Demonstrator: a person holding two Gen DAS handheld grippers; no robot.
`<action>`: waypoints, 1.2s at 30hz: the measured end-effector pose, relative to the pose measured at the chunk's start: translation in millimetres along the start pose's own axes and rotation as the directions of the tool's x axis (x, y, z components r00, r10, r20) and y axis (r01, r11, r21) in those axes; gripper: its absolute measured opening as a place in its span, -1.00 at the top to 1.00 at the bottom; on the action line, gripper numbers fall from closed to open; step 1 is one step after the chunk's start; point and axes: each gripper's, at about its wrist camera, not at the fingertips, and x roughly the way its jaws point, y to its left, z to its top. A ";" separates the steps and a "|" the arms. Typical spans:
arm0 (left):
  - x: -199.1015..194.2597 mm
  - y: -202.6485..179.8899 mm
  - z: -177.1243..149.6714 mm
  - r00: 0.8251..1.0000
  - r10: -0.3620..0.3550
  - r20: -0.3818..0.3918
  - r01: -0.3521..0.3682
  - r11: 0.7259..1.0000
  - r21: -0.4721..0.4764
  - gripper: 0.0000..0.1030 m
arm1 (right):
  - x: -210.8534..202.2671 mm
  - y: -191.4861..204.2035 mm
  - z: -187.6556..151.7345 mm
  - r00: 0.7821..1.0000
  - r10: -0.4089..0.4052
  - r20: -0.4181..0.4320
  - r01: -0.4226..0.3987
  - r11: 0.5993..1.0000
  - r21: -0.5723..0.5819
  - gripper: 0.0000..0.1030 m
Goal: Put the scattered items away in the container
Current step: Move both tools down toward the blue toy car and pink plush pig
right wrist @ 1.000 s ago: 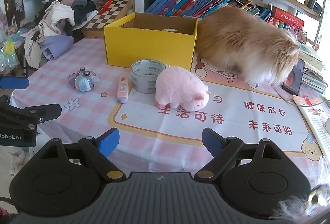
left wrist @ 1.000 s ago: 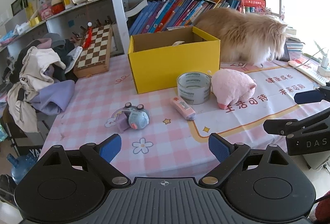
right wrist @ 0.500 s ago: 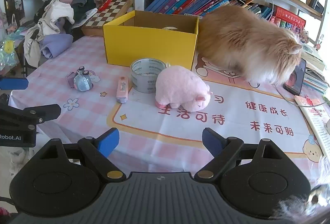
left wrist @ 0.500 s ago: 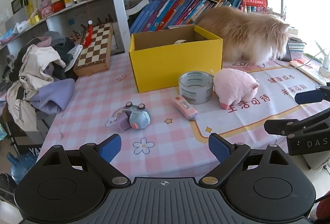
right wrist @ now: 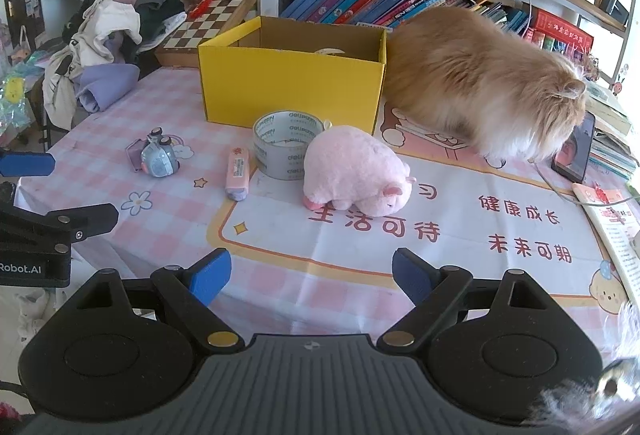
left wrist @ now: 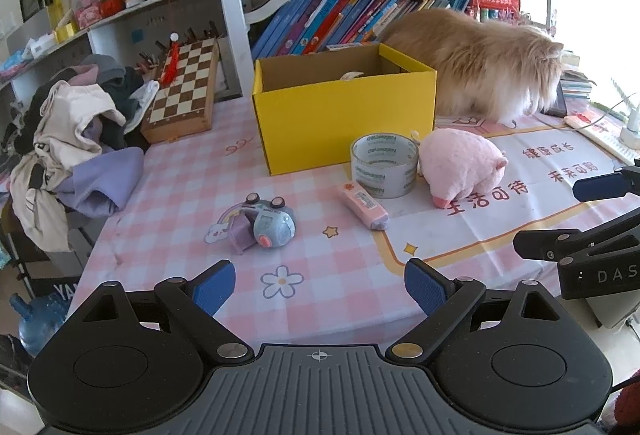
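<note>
Four things lie by one yellow box point(left wrist: 344, 123): one tape roll point(left wrist: 384, 165), one pink pig point(left wrist: 460, 165), one pink tube point(left wrist: 362, 205), one small toy point(left wrist: 272, 225). The left gripper point(left wrist: 320, 289) and right gripper point(right wrist: 312, 277) are both wide apart, holding nothing.

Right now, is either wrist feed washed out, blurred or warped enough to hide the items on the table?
Left wrist view: window glare whites out the right edge; roll of tape and pink plush pig stay sharp. Right wrist view: blurred fur smears the bottom right corner; fisheye bends the shelves, yellow box clear.
</note>
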 end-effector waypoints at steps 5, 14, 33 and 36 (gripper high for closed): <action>2.8 3.7 0.2 1.000 -0.004 -0.008 0.004 1.000 -0.007 -0.82 | 3.2 2.4 1.8 1.000 0.000 -0.011 0.000 1.000 -0.005 -0.70; 9.4 8.2 0.6 1.000 -0.008 -0.022 0.008 1.000 -0.012 -0.84 | 9.4 3.3 4.7 1.000 -0.008 -0.028 0.008 1.000 -0.008 -0.74; 25.7 11.0 2.2 0.998 -0.029 -0.054 0.028 1.000 -0.012 -0.95 | 23.8 2.0 11.6 0.998 -0.014 -0.056 0.014 1.000 -0.006 -0.85; 27.9 10.7 2.4 0.998 -0.029 -0.059 0.028 0.999 -0.014 -0.95 | 26.0 1.4 12.4 0.998 -0.017 -0.062 0.016 1.000 -0.008 -0.89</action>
